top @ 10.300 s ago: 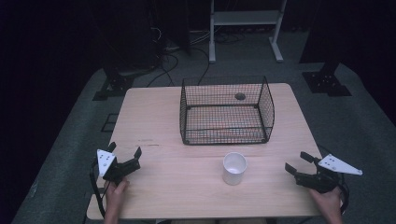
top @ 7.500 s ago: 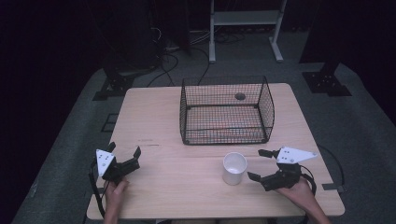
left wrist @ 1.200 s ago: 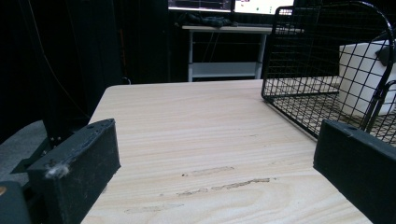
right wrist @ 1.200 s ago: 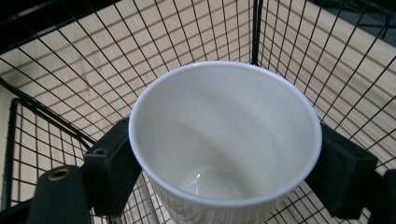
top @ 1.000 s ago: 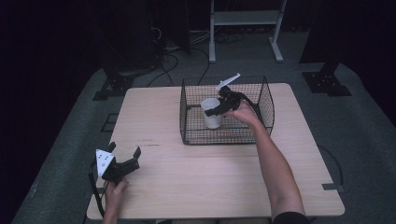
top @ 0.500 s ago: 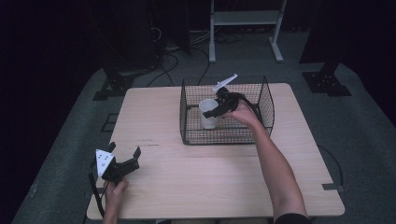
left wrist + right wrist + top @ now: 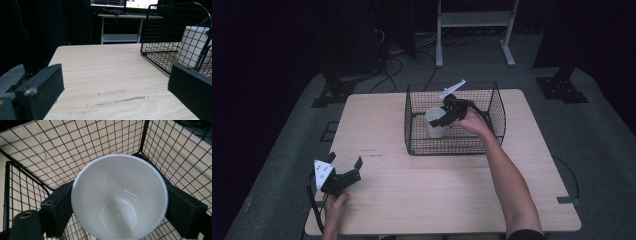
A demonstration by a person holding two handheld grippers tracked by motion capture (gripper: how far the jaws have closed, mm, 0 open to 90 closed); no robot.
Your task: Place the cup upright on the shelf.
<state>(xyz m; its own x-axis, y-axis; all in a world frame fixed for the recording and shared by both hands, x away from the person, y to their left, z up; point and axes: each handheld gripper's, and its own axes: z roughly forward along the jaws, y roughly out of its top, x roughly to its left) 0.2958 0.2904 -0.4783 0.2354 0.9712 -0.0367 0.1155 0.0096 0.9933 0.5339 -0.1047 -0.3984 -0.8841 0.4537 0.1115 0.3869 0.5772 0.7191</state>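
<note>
White cup is sitting upright inside the wire basket, toward the basket's 9 o'clock side, with its open mouth facing up. Right tongs are clenching it: in the right gripper view the two black jaws are pressing against the cup's wall at 9 and 3 o'clock, just below the rim, and the basket's mesh is showing all around. Whether the cup's base is resting on the basket floor or hanging just above it is hard to make out, since the cup body is covering that spot. Left tongs are lying on the table near its 7 o'clock corner, well apart from the basket, with the jaws spread wide and gripping nothing; in the left gripper view bare wood is showing between them, and the cup is standing behind the basket's wires at about 2 o'clock, cut off at the picture's right edge. The person's right forearm is reaching over the basket's near rim.
</note>
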